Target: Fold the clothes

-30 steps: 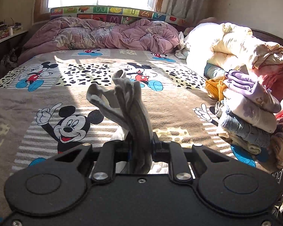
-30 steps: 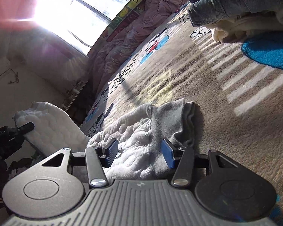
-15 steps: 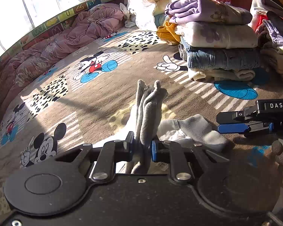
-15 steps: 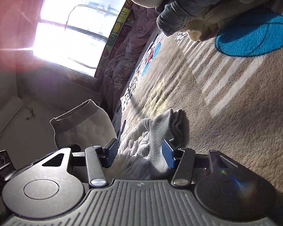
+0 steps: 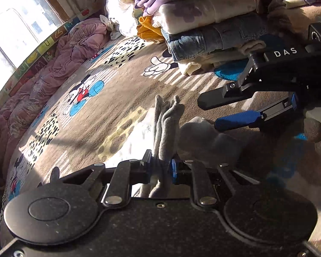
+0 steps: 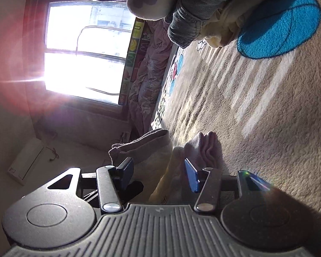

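A grey and white fleece garment (image 5: 167,124) lies bunched on the Mickey Mouse bedspread (image 5: 92,107). My left gripper (image 5: 161,169) is shut on a gathered grey edge of it, which sticks up between the pads. In the left wrist view my right gripper (image 5: 211,113) hovers just right of that cloth, jaws apart, over a grey cuff (image 5: 203,132). In the right wrist view the right gripper (image 6: 158,172) is open, the garment (image 6: 167,165) lying between its blue pads without being pinched; a grey cuff (image 6: 205,150) rests on the bedspread (image 6: 256,111).
A stack of folded clothes (image 5: 209,27), jeans included, stands at the far right of the bed, close behind the right gripper. A crumpled pink duvet (image 5: 53,79) lies along the window side. A gloved hand (image 5: 318,132) holds the right gripper.
The left gripper has swung right and come lower with the grey edge still held. The right gripper has rolled further over and stays open around the cloth.
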Demonstrator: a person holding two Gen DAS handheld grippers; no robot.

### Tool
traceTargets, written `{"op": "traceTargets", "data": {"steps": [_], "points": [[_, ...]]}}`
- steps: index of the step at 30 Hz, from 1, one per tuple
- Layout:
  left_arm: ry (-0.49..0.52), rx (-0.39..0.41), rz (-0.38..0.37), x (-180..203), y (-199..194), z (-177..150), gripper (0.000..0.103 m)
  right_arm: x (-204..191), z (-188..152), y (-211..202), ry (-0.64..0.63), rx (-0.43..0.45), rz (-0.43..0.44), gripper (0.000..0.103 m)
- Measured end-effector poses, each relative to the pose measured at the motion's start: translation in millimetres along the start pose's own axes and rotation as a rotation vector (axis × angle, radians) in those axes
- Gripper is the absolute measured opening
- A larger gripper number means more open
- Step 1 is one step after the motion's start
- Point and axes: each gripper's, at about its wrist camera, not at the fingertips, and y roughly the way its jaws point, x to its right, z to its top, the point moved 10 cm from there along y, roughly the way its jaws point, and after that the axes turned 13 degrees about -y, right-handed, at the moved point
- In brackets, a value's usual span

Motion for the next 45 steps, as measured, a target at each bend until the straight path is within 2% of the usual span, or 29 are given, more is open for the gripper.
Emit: {"op": "traceTargets", "data": {"steps": [1,6,8,9,13,14,16,18,20,23,26,28,32,35,38,41,43,45], "points": [[0.056,0.005,0.005,9.7,0.3,-3.8,0.015,0.6,0.3,1.1,0.007,0.001,0.004,0.053],[0.187,-0.018,0.006,38.4,9.6,-24.0,0.015,4.3,2.2,4.6,0.024,0.007,0.001,0.054],[0.212,-0.013,0.016,41.4,10.9,-26.5,0.015,5.1,2.3,5.7,0.019,0.003,-0.005,0.054],[0.206,-0.019,-0.003,40.9,9.1,-26.3,0.015,5.5,2.3,6.3,0.017,0.001,-0.008,0.054],[0.177,-0.045,-0.085,39.0,0.9,-24.9,0.034,1.5,2.5,7.4,-0.078,0.000,-0.072,0.054],[0.162,-0.044,-0.118,35.7,-7.1,-22.7,0.046,-1.1,3.8,7.8,-0.125,0.002,-0.103,0.054],[0.131,-0.040,-0.184,29.0,-24.0,-18.0,0.045,-7.0,7.1,8.2,-0.216,0.010,-0.159,0.054],[0.065,-0.004,-0.201,7.6,-40.2,-7.2,0.045,-14.9,11.0,7.3,-0.299,0.029,-0.196,0.054],[-0.027,0.031,-0.155,-27.0,-50.1,2.6,0.042,-23.9,12.7,6.1,-0.395,0.043,-0.230,0.053],[-0.193,0.070,0.004,-102.4,-54.2,6.4,0.041,-40.4,10.8,9.0,-0.552,0.051,-0.270,0.053],[-0.337,0.036,0.067,-148.6,-43.9,-8.7,0.039,-64.1,-1.9,17.7,-0.734,0.025,-0.264,0.053],[-0.362,0.005,0.043,-151.4,-35.4,-18.2,0.039,-66.3,-13.8,23.6,-0.797,-0.019,-0.282,0.052],[-0.345,-0.077,-0.037,-127.6,-16.9,-35.0,0.039,-63.1,-37.7,33.3,-0.893,-0.119,-0.332,0.052],[-0.284,-0.260,-0.084,-96.6,10.4,-82.9,0.038,-60.5,-55.0,39.9,-0.964,-0.196,-0.369,0.052],[-0.248,-0.210,-0.070,-91.0,9.8,-86.4,0.038,-58.9,-69.3,44.0,-1.023,-0.263,-0.404,0.052],[-0.322,-0.222,-0.139,-111.7,0.1,-72.4,0.040,-59.1,-69.4,38.4,-1.023,-0.262,-0.407,0.052],[-0.376,-0.147,-0.084,-138.2,-10.8,-57.6,0.039,-62.0,-67.3,34.0,-1.011,-0.251,-0.397,0.052],[-0.496,-0.089,-0.029,-167.2,-16.4,-46.1,0.035,-63.1,-65.3,31.3,-1.015,-0.246,-0.403,0.052]]}}
